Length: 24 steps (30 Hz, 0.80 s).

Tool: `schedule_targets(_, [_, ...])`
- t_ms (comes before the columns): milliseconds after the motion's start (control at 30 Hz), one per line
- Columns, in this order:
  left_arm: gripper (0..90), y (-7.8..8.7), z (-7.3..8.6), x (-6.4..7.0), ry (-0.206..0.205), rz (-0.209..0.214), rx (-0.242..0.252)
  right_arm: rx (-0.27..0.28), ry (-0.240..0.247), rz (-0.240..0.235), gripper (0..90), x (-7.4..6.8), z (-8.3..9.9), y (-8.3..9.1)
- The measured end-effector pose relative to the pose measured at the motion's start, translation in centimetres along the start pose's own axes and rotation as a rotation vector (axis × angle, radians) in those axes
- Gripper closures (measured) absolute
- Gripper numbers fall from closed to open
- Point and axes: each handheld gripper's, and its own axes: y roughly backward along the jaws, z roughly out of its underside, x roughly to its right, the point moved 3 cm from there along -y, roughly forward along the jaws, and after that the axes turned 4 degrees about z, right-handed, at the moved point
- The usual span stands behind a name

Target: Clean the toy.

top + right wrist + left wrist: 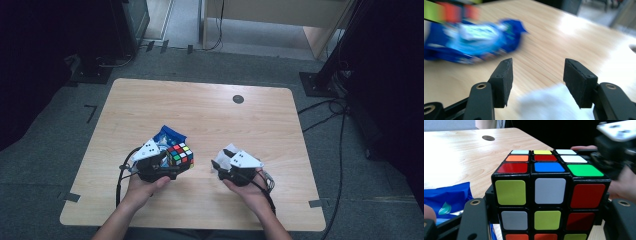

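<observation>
A scrambled colour cube (180,154) sits between the jaws of my left gripper (176,162), which is shut on it; in the left gripper view the cube (549,195) stands close up between the two black jaws. A blue snack packet (167,136) lies on the table just behind the cube, and also appears in the right gripper view (471,43) and at the left of the left gripper view (446,200). My right gripper (220,161) is held to the right of the cube, its jaws (537,82) open with nothing between them, above something white (549,105).
The wooden table (200,115) has a small dark round hole (238,99) near its far edge. Cables (325,110) trail on the floor at the right. Dark stands (320,75) flank the table.
</observation>
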Motion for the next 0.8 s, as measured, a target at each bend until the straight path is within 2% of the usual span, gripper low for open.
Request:
schedule_targets(67, [33.9, -0.2, 0.1, 0.1, -0.008, 0.000, -0.011, -0.052, -0.032, 0.035, 41.4, 1.4, 0.8, -0.4])
schedule_targets(133, [33.9, -0.4, 0.2, 0.1, -0.013, -0.001, -0.020, -0.105, -0.047, 0.047, 40.8, 2.1, 1.6, -1.0])
schedule_targets(333, [33.9, -0.7, 0.5, 0.3, -0.026, 0.000, -0.036, -0.241, -0.022, 0.043, 38.3, 2.4, 3.5, -2.8])
schedule_targets(400, [33.9, -0.7, 0.5, 0.3, -0.031, -0.001, -0.038, -0.248, -0.039, 0.051, 41.3, 2.5, 3.5, -2.8])
schedule_targets(467, [33.9, -0.8, 0.5, 0.4, -0.030, 0.001, -0.038, -0.251, -0.060, 0.052, 47.1, 2.6, 3.5, -2.8])
schedule_targets(700, [33.9, -0.9, 0.6, 0.6, -0.043, 0.002, -0.047, -0.251, -0.100, 0.080, 81.9, 3.1, 3.6, -2.4])
schedule_targets(767, [33.9, -1.0, 0.6, 0.6, -0.050, -0.001, -0.051, -0.275, -0.113, 0.085, 85.3, 2.9, 3.3, -2.2])
schedule_targets(800, [33.9, -1.0, 0.7, 0.6, -0.051, -0.002, -0.051, -0.268, -0.117, 0.083, 85.8, 2.8, 3.1, -2.1])
